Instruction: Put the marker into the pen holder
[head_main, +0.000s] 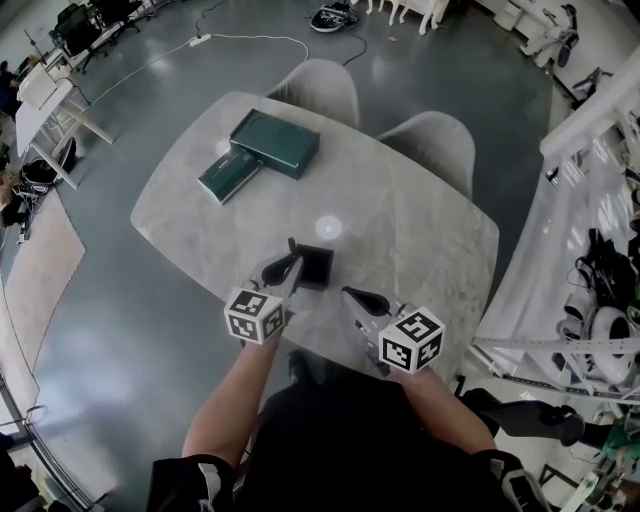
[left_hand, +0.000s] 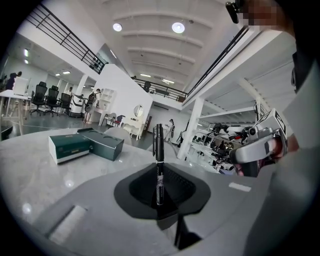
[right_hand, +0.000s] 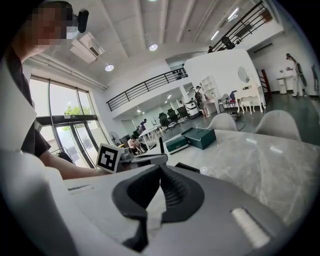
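From the head view, a pale stone-look table (head_main: 420, 240) with rounded corners carries a square black pen holder (head_main: 317, 267). The left gripper (head_main: 289, 264) stands just beside it with the slim black marker (head_main: 292, 245) upright. The right gripper (head_main: 350, 294) is near the front edge. Two dark green boxes (head_main: 262, 150) lie well apart at the far side, with bare tabletop between.

In the left gripper view, the ribbed black jaws pinch the marker (left_hand: 159, 170) low on its barrel, cap up.

In the right gripper view, the jaws meet at their tips with nothing between them
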